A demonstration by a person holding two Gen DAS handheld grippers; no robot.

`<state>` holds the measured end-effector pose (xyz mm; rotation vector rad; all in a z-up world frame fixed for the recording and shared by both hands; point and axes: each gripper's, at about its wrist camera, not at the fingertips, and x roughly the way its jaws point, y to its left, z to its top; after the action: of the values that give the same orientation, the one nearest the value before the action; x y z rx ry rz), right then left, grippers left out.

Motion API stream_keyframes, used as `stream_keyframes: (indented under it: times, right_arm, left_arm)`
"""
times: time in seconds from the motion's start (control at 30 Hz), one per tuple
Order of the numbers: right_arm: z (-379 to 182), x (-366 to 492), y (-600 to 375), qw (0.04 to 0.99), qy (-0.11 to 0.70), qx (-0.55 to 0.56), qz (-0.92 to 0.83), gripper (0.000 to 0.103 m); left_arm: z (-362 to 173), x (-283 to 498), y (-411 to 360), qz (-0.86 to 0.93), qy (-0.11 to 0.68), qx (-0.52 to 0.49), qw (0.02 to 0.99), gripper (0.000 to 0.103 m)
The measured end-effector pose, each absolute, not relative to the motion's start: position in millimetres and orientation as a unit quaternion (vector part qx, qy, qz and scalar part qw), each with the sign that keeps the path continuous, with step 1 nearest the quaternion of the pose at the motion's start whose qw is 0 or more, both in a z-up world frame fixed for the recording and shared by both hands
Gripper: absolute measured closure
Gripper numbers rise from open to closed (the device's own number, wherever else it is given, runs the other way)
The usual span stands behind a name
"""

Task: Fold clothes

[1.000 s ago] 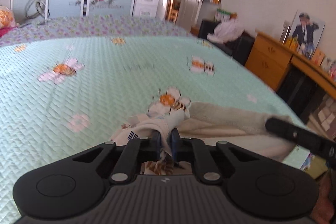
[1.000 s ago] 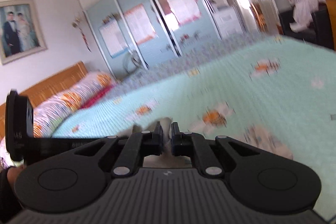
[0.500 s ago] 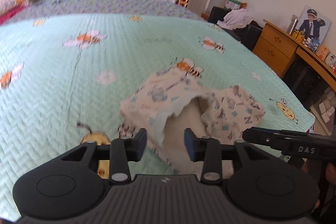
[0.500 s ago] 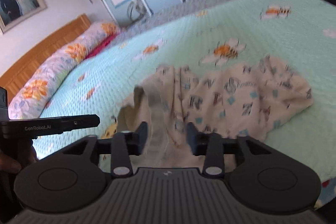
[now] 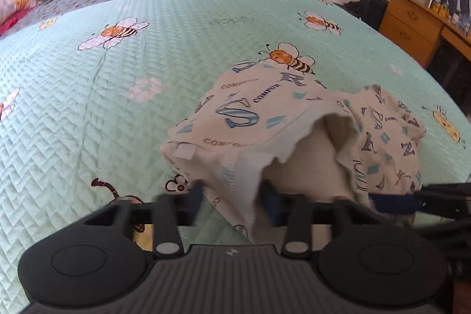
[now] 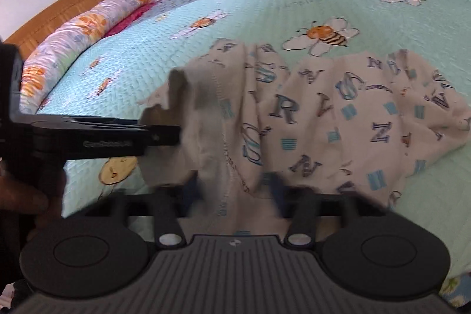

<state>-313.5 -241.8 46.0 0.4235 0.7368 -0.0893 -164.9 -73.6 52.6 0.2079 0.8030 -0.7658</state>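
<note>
Dropped from raised hands, the cream letter-printed cotton garment (image 5: pixel 294 131) now lies crumpled on the mint bee-patterned bedspread (image 5: pixel 88 78), its length running left-right. Left hand-held gripper (image 5: pixel 232 202) and right hand-held gripper (image 6: pixel 235 193) close over its near hem, equally near.

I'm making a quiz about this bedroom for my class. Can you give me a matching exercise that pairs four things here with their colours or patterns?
Things:
1. garment
2. bedspread
3. pillow
4. dresser

Looks:
A. mint green with bees and flowers
B. orange-brown wood
C. cream with blue letters
D. pale with orange flowers

Pairs: 1-C, 2-A, 3-D, 4-B
</note>
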Motion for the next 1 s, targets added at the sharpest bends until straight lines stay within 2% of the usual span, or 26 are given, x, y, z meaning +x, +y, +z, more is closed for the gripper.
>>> stream_keyframes:
  times: [0.2,0.37,0.47,0.5,0.53,0.63,0.77,0.83,0.87,1.0]
  right_arm:
    - [101.7,-343.8,-267.3,0.946,0.222,0.212,-0.099,0.096]
    - [133.3,-353.2,-269.6,0.96,0.174,0.188,-0.115,0.095]
    - [111.9,-346.5,-263.6,0.949,0.218,0.198,-0.112,0.081]
    - [102.2,-342.7,-261.2,0.944,0.238,0.202,-0.11,0.071]
    - [91.9,-336.8,-258.3,0.939,0.257,0.204,-0.102,0.067]
    - [61.8,-318.9,-250.6,0.922,0.314,0.209,-0.084,0.067]
    - [65.2,-310.5,-251.5,0.926,0.306,0.204,-0.09,0.073]
    - [80.2,-305.0,-255.0,0.935,0.284,0.191,-0.095,0.093]
    - [91.3,-302.3,-257.3,0.94,0.266,0.19,-0.095,0.097]
    - [142.5,-293.6,-261.8,0.963,0.184,0.175,-0.087,0.099]
  left_arm:
    - [94.3,-172.7,-67.8,-0.374,0.315,0.053,0.871,0.1]
    - [127.7,-202.2,-55.8,-0.399,0.263,0.033,0.878,0.1]
    - [120.5,-208.9,-47.0,-0.4,0.283,0.034,0.871,0.1]
    - [116.1,-210.4,-44.4,-0.4,0.292,0.037,0.868,0.1]
    - [109.4,-211.3,-42.4,-0.397,0.303,0.04,0.865,0.1]
    - [92.5,-212.9,-35.1,-0.391,0.334,0.036,0.857,0.099]
    - [92.3,-219.2,-27.3,-0.413,0.333,0.025,0.848,0.098]
    - [92.3,-220.3,-27.1,-0.413,0.331,0.026,0.848,0.094]
    - [92.3,-220.7,-27.1,-0.413,0.331,0.027,0.848,0.094]
    - [93.9,-218.1,-23.9,-0.41,0.329,0.019,0.85,0.091]
